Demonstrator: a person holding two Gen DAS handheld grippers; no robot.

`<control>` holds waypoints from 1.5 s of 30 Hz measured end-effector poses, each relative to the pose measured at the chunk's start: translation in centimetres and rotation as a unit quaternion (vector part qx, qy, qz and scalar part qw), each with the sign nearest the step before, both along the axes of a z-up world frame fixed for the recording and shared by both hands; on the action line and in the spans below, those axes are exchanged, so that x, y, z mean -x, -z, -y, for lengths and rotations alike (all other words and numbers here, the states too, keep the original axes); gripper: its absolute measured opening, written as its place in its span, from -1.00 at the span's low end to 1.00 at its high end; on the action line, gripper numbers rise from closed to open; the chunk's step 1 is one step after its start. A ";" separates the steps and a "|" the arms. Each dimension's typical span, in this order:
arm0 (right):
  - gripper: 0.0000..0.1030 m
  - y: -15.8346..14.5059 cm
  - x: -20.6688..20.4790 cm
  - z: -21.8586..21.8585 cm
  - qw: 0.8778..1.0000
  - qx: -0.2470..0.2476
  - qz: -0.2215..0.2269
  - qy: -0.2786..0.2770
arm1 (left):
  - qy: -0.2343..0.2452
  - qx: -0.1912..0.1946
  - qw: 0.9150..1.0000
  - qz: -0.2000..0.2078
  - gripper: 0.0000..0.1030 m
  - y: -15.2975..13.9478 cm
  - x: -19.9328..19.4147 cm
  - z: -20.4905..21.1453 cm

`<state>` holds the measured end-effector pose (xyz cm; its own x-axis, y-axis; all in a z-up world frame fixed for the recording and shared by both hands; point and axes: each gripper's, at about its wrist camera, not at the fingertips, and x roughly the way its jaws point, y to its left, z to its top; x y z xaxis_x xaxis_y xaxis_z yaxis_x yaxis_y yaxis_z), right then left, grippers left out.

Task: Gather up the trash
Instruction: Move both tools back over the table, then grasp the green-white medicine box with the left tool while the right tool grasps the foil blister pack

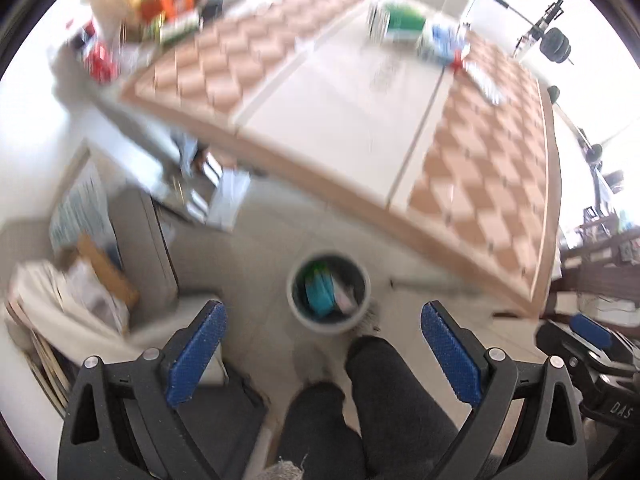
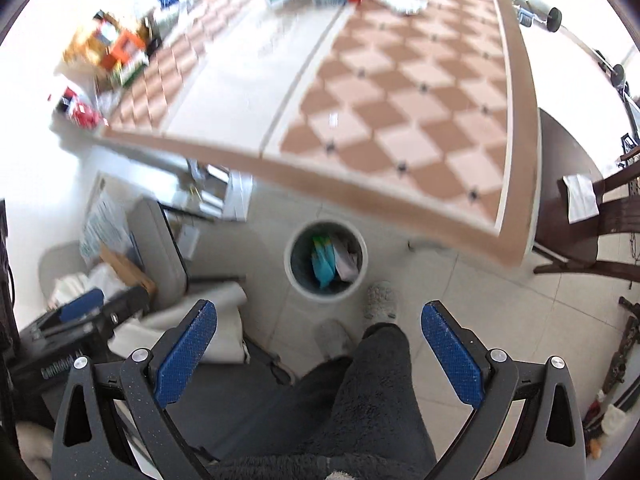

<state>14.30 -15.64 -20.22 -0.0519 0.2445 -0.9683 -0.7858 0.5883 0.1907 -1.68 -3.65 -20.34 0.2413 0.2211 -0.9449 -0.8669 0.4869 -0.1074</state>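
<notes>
My left tool [image 1: 322, 356] is spread wide with nothing between its blue pads, and my right tool [image 2: 320, 350] is the same: released, empty. Both hang above the floor by my knees, looking down at the round bin [image 1: 328, 294], which stands on the tiles just off the near edge of the bench [image 1: 340, 112]. The bin already holds a teal packet [image 1: 320, 300] and some pale wrappers.

The trash I still have to collect seems to lie at the far end of the bench: a green-and-white box [image 1: 404, 20], a clear bottle with a red cap [image 1: 444, 46] just beside it, and a crumpled clear wrapper [image 1: 486, 78] further right. I judge the step in hand to be reaching back up for one of these. To do it well I would raise the tool clear over the bench edge first, settle it (both views are smeared by motion), then close across a narrow side of a single item.

The left view alone shows my other tool at its right margin. The right view alone shows a dark wooden chair [image 2: 576, 216] with a white paper [image 2: 582, 196] on its seat, and my slipper [image 2: 380, 300] beside the bin.
</notes>
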 end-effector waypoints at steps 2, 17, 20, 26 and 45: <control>1.00 -1.5 -2.5 -1.3 1.000 -0.009 0.018 0.009 | 0.004 -0.029 1.000 -0.001 0.96 -1.4 -2.2 -2.0; 1.00 4.3 -29.1 -21.7 0.996 0.068 0.045 0.026 | -0.005 0.042 0.999 -0.011 1.00 -1.1 -25.5 -24.0; 1.00 7.9 -32.7 -26.3 0.994 0.096 0.038 0.023 | -0.065 0.098 0.993 0.010 1.00 0.9 -27.5 -28.5; 1.00 14.3 -35.7 -33.8 0.981 0.184 0.032 -0.059 | -0.094 0.143 0.985 -0.005 1.00 4.2 -31.9 -33.2; 0.28 15.0 -37.2 -33.6 0.988 0.135 0.040 -0.065 | -0.064 0.041 0.993 -0.095 0.64 4.8 -30.6 -30.4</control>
